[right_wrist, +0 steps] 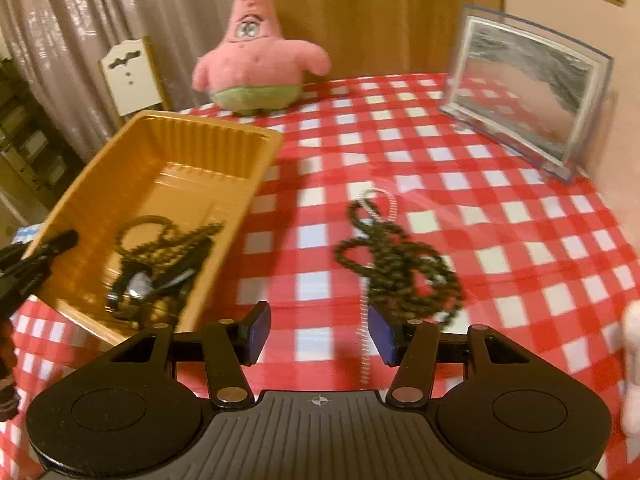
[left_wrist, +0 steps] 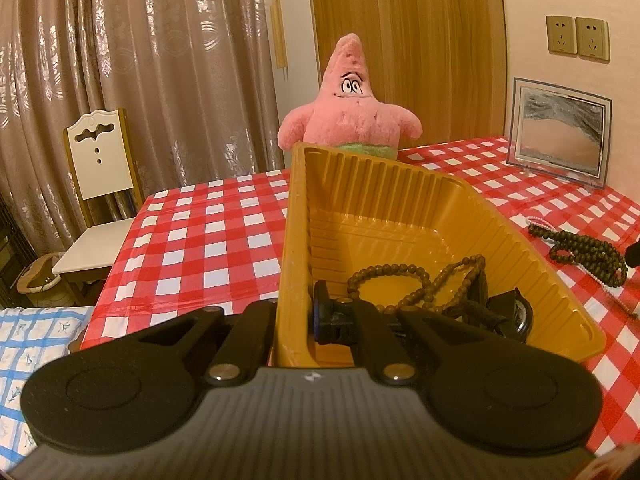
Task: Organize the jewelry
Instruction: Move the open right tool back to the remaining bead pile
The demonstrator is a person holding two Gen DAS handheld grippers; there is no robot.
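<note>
A yellow plastic tray [left_wrist: 296,240] [right_wrist: 256,168] stands on the red-checked tablecloth. It holds a brown bead bracelet [left_wrist: 400,280] [right_wrist: 168,236] and a black wristwatch [right_wrist: 136,292] [left_wrist: 516,312]. My left gripper [left_wrist: 296,320] is shut on the tray's near left wall. A dark bead necklace [right_wrist: 396,264] [left_wrist: 588,252] lies in a heap on the cloth right of the tray, with a thin white pearl string [right_wrist: 364,320] [left_wrist: 540,222] beside it. My right gripper [right_wrist: 318,332] is open and empty, just in front of the necklace heap.
A pink starfish plush [left_wrist: 352,112] [right_wrist: 252,52] stands at the table's far edge behind the tray. A clear framed picture [right_wrist: 528,92] [left_wrist: 560,132] stands at the back right. A white chair [left_wrist: 96,184] is left of the table.
</note>
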